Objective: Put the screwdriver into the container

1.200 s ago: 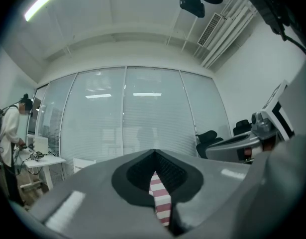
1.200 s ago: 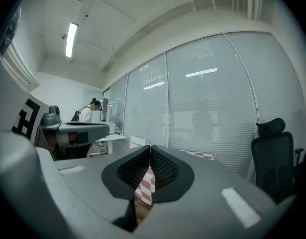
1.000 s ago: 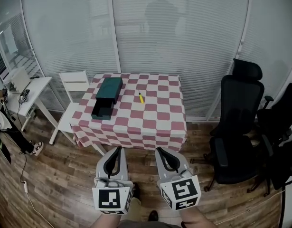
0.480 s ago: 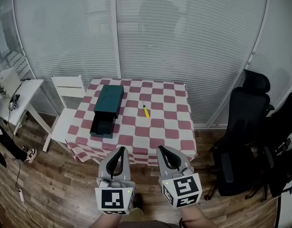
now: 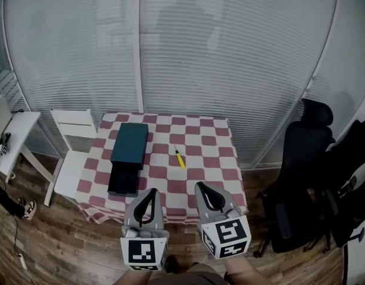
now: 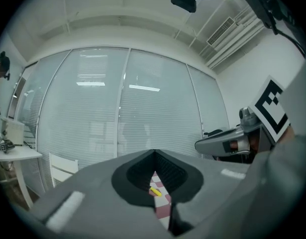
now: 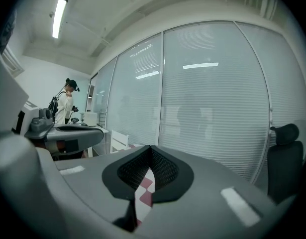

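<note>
A small yellow screwdriver (image 5: 179,158) lies near the middle of the red-and-white checked table (image 5: 206,172); through the left gripper's jaws it shows as a yellow speck (image 6: 155,191). The container, a dark green box (image 5: 129,145) with its drawer (image 5: 123,181) pulled out toward me, stands on the table's left side. My left gripper (image 5: 152,192) and right gripper (image 5: 200,187) hover side by side in front of the table's near edge, both shut and holding nothing. Each is well short of the screwdriver.
A white chair (image 5: 72,159) stands left of the table, a white desk (image 5: 4,129) farther left. Black office chairs (image 5: 304,177) crowd the right. Glass walls with blinds run behind. A person (image 7: 67,103) stands far left in the right gripper view.
Both grippers and the camera have come closer to the table, which now sits larger and lower in the head view, with its near edge right at the fingertips. The jaws stayed closed.
</note>
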The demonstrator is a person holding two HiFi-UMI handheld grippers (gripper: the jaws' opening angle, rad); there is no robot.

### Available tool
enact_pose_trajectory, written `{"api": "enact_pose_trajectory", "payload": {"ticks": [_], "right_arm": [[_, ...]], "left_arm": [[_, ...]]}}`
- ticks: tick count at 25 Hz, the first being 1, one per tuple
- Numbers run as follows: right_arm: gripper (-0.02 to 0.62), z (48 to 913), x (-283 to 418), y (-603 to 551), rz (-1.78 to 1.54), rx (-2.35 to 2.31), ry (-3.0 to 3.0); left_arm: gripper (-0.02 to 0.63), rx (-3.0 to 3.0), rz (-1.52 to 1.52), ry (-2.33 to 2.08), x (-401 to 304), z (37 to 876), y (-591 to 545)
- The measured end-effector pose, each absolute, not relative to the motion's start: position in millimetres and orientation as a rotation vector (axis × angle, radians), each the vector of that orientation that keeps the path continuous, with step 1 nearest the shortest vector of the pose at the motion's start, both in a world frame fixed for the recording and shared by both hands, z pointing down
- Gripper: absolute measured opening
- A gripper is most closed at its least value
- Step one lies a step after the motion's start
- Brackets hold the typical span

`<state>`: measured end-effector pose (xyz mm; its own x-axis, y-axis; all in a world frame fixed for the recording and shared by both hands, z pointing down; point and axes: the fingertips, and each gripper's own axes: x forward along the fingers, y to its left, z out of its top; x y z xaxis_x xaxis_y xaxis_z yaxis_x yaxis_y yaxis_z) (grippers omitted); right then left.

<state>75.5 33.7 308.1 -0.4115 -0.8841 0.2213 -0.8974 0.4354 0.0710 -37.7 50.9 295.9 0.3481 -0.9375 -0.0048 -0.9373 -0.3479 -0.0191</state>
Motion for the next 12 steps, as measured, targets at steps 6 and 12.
{"api": "enact_pose_trajectory", "payload": {"ticks": [6, 12], "right_arm": [[0.025, 312.2, 83.0, -0.7, 0.094, 1.576, -2.448], [0.025, 326.9, 92.7, -43.5, 0.143, 1.573, -2.454]], "left_arm": [[0.000, -2.596, -0.051, 1.777, -32.6, 307.0, 19.5], [0.000, -2.577, -0.094, 1.786, -28.7, 318.5, -21.0]]}}
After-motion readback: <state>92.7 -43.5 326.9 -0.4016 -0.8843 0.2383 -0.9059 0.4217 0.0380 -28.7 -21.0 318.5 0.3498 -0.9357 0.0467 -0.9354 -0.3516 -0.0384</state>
